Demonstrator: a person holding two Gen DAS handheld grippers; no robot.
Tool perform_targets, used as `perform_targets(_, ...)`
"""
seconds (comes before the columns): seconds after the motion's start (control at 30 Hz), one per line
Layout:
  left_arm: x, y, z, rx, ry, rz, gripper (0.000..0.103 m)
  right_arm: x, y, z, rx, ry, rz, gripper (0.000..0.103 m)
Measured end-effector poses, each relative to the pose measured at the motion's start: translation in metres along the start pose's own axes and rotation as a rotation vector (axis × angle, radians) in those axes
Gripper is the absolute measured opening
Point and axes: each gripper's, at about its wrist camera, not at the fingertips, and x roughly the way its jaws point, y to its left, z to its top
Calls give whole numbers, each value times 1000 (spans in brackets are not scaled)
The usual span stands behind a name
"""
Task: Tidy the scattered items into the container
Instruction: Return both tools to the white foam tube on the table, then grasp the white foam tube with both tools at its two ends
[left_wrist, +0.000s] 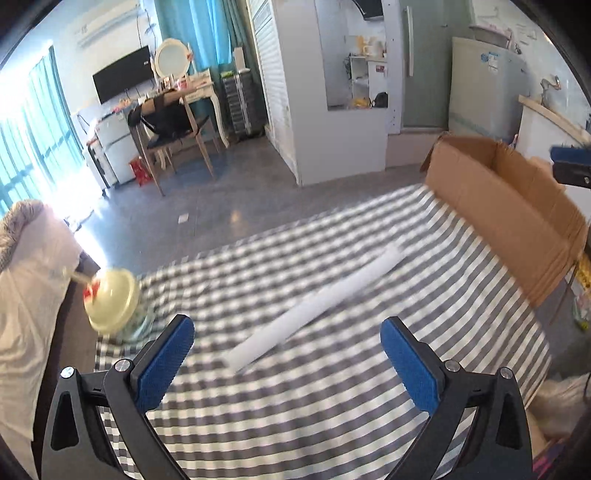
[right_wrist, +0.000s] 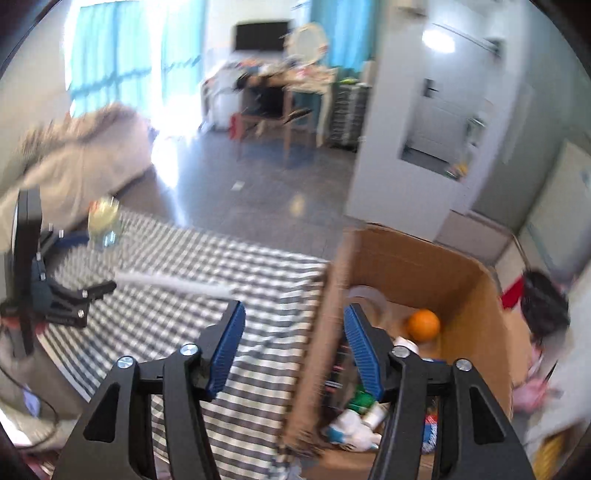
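Observation:
A white roll (left_wrist: 314, 306) lies diagonally on the grey-and-white checked tablecloth (left_wrist: 332, 387), just ahead of my open, empty left gripper (left_wrist: 288, 343). A jar with a cream lid (left_wrist: 112, 301) stands at the cloth's left edge. The open cardboard box (left_wrist: 498, 206) stands at the far right. My right gripper (right_wrist: 295, 343) is open and empty above the box's near wall (right_wrist: 325, 332). The box holds an orange (right_wrist: 424, 325), a tape roll (right_wrist: 365, 295) and several packets. The roll (right_wrist: 173, 282), the jar (right_wrist: 103, 221) and the left gripper (right_wrist: 74, 295) also show in the right wrist view.
A bed with a beige blanket (left_wrist: 26, 280) lies left of the table. Beyond the table are grey floor, a wooden chair (left_wrist: 173, 129) and desk, a white partition (left_wrist: 332, 92) and a fridge (left_wrist: 484, 88).

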Motion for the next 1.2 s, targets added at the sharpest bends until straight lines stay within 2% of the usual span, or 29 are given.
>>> perform_targets(0.13, 24, 21, -20, 15, 43, 1, 103, 41, 62, 19, -207, 81, 67, 58)
perform_targets(0.23, 39, 24, -22, 31, 58, 0, 103, 77, 103, 25, -357, 148, 132, 58)
perform_targets(0.37, 64, 24, -17, 48, 74, -3, 103, 128, 133, 27, -458, 243, 158, 58)
perform_targets(0.5, 85, 22, -16, 68, 96, -35, 103, 179, 138, 26, -475, 367, 205, 58)
perform_targets(0.6, 101, 19, -18, 67, 125, -66, 103, 199, 141, 24, -510, 395, 196, 58)
perform_targets(0.7, 109, 24, -17, 25, 131, -112, 103, 216, 137, 21, -507, 437, 220, 58)
perform_targets(0.97, 111, 33, -18, -6, 143, -151, 102, 232, 128, 27, -486, 443, 246, 63)
perform_targets(1.03, 110, 33, -19, -9, 147, -163, 98, 234, 128, 30, -477, 445, 247, 63)
perform_targets(1.1, 106, 32, -19, -5, 142, -173, 85, 230, 134, 28, -500, 423, 228, 59)
perform_targets(1.13, 104, 31, -19, -3, 140, -176, 80, 230, 140, 28, -511, 416, 221, 52)
perform_targets(1.17, 102, 31, -20, -5, 138, -181, 69, 227, 144, 27, -520, 409, 213, 48)
perform_targets(1.2, 100, 32, -20, -10, 138, -182, 59, 225, 146, 26, -527, 403, 197, 34)
